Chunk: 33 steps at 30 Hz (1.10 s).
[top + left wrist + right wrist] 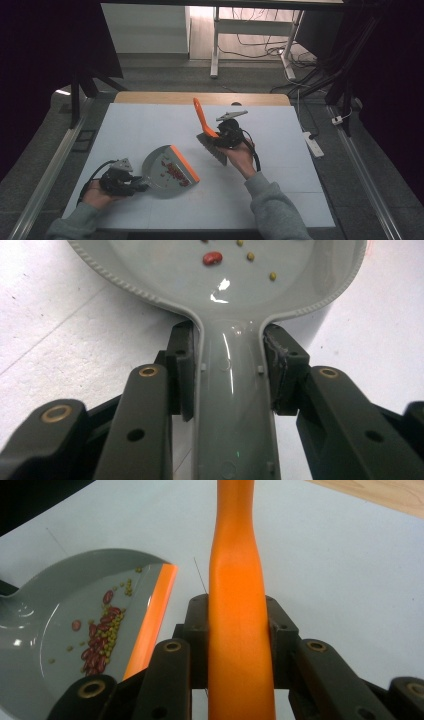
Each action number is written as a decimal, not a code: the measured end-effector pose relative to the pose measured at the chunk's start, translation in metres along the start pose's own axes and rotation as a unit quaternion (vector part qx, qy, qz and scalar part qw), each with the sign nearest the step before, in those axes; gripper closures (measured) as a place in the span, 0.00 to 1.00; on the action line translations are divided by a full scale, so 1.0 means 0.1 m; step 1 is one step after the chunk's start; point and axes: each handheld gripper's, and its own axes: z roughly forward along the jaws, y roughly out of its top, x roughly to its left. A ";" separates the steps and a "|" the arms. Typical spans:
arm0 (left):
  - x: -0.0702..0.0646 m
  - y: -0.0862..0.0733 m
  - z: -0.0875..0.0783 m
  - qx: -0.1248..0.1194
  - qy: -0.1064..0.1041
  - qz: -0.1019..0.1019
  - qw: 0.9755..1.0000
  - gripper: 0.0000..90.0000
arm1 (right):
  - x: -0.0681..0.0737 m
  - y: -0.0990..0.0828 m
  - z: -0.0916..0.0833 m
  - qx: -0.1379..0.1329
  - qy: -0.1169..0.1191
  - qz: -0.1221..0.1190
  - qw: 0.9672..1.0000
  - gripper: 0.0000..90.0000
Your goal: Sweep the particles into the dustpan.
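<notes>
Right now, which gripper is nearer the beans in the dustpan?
Left. The left gripper is shut on the dustpan handle, right behind the beans. The right gripper holds the brush up and away, beyond the pan's orange lip.

no readable text, labels, brands or numbers on anything

dustpan [235,270] bowl: cut off by the left gripper view's top edge
brush [239,630] bristles: hidden below the right gripper view's frame
beans [170,171]: too small to tell apart
</notes>
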 end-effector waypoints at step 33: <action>-0.14 -0.06 -0.20 -0.090 0.087 -0.058 0.990 0.69 | -0.17 -0.61 -0.69 -0.052 0.012 -0.014 0.999 0.78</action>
